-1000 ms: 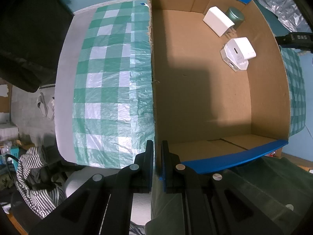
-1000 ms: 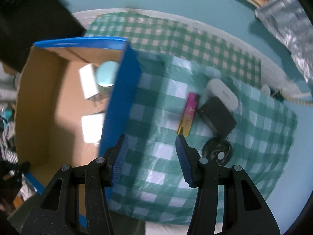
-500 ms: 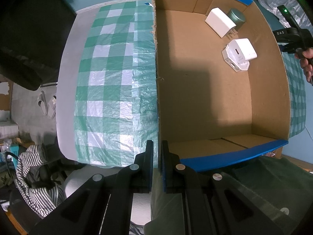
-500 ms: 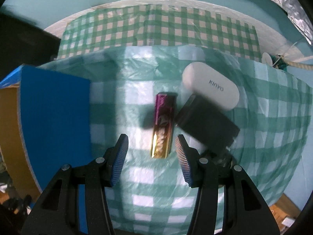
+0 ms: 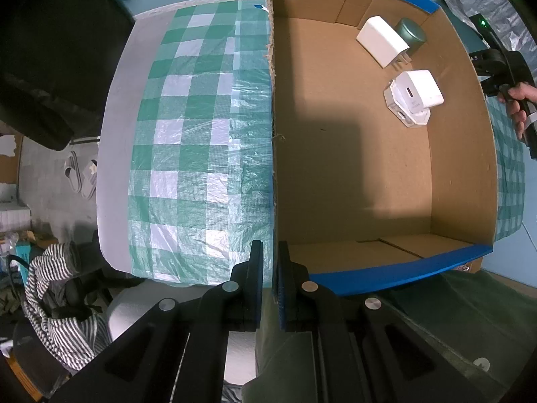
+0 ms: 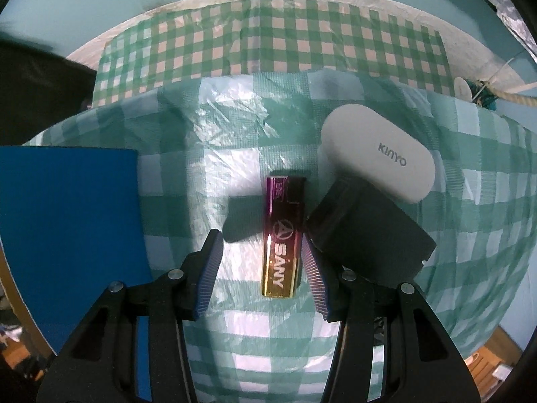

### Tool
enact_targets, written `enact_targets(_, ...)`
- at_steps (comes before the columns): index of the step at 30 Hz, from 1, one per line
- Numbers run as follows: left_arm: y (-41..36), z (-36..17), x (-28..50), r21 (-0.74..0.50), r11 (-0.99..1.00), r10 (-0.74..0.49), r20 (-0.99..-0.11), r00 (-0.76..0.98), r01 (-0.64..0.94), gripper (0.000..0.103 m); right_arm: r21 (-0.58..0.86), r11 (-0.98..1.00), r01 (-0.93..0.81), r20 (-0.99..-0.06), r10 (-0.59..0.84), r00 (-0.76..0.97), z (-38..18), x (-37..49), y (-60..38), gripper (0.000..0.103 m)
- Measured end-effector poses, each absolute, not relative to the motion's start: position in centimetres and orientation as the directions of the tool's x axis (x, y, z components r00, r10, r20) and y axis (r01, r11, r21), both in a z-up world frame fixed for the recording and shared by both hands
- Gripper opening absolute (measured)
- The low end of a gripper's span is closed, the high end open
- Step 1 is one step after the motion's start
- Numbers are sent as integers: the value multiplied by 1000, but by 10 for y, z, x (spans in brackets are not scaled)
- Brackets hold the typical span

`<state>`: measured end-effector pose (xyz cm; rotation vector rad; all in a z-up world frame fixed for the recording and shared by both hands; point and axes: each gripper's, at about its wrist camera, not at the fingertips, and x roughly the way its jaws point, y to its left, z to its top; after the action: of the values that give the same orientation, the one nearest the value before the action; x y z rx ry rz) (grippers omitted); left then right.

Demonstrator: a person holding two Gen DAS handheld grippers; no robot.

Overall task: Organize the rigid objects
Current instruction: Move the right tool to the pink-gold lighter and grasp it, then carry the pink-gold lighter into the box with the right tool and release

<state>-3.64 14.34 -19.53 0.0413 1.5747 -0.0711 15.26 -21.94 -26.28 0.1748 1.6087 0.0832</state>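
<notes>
black box (image 6: 369, 235) partly behind jaws

Teal wall (image 6: 100, 6), grey tiled floor (image 5: 43, 181), slippers (image 5: 80, 174).

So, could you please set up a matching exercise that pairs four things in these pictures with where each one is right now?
Things:
1. purple-and-gold lighter
2. white KINYO case
3. white charger
4. left gripper

Places:
A. inside the cardboard box
B. between the right gripper's open jaws
C. clamped on the box's side wall
D. on the checked cloth, by the black block

Pairs: 1-B, 2-D, 3-A, 4-C
</notes>
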Motion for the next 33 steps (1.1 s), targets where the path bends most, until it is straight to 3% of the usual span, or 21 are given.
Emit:
enact_targets(3,144,-196,-36,-20,998,-20,-1000,-7,65,7,142,987,69,-989,145,-41,-263,153,-220,44)
enact_targets(7,145,-196,-34,-22,998,-21,-1000,-7,60,7,93,993,67,-995,96,-38,-263,152,-223,23)
enact_targets(19,144,-195,-32,-23,998,-23,-1000,-14,58,7,137,990,43,-990,139,-36,-261,136,-223,23)
enact_targets(33,144,-195,-33,-26,998,-25,-1000,-17,59,7,187,981,-46,-982,187,4,-216,110,-212,23)
